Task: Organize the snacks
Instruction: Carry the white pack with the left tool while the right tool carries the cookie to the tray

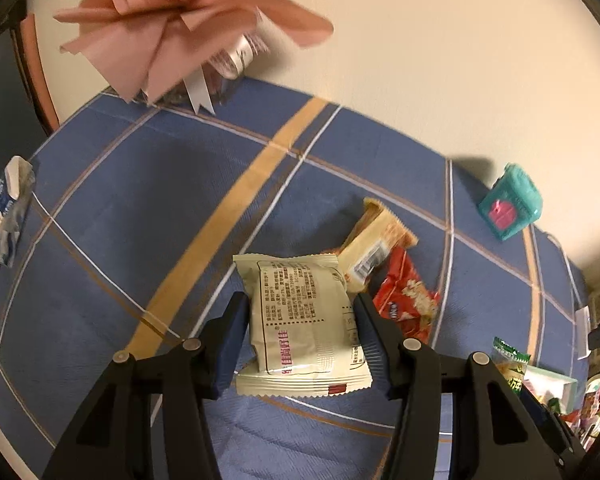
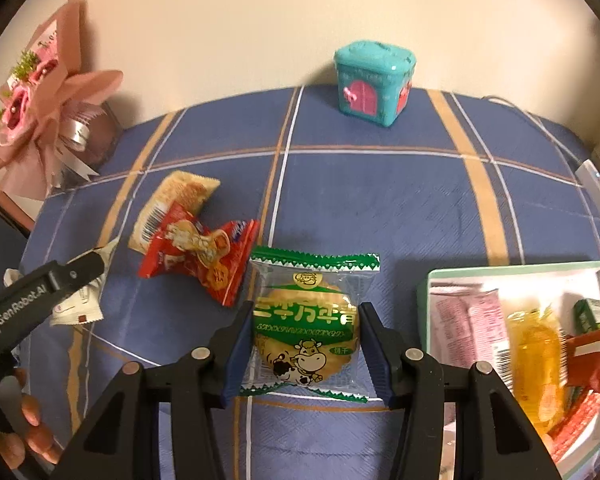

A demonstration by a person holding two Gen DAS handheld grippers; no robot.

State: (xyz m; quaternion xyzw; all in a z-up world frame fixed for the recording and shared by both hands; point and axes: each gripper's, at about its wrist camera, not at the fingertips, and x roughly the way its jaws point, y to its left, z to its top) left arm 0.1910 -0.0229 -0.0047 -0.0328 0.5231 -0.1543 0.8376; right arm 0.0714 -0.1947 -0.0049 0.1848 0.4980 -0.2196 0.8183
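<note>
So the left hand-held gripper [image 1: 300, 330] has a cream snack packet [image 1: 300, 320] between its fingers, back side up with printed text and a pink line of characters. Both blue pads [image 1: 230, 344] look pressed against its sides, so it's clamped at about packet width, down on the desk [image 1: 140, 208] with its blue plaid cloth.

The right hand-held gripper [image 2: 306, 342] straddles a clear cookie packet [image 2: 306, 328] with green zigzag ends, a round biscuit and a cartoon cow on it. The jaws sit at its edges, though I can't tell if they actually squeeze it.

A red packet [image 2: 196, 252] lies partly on a tan wafer packet [image 2: 172, 204] just left of that. The white box [image 2: 516, 276] with snacks inside is on the right.
</note>
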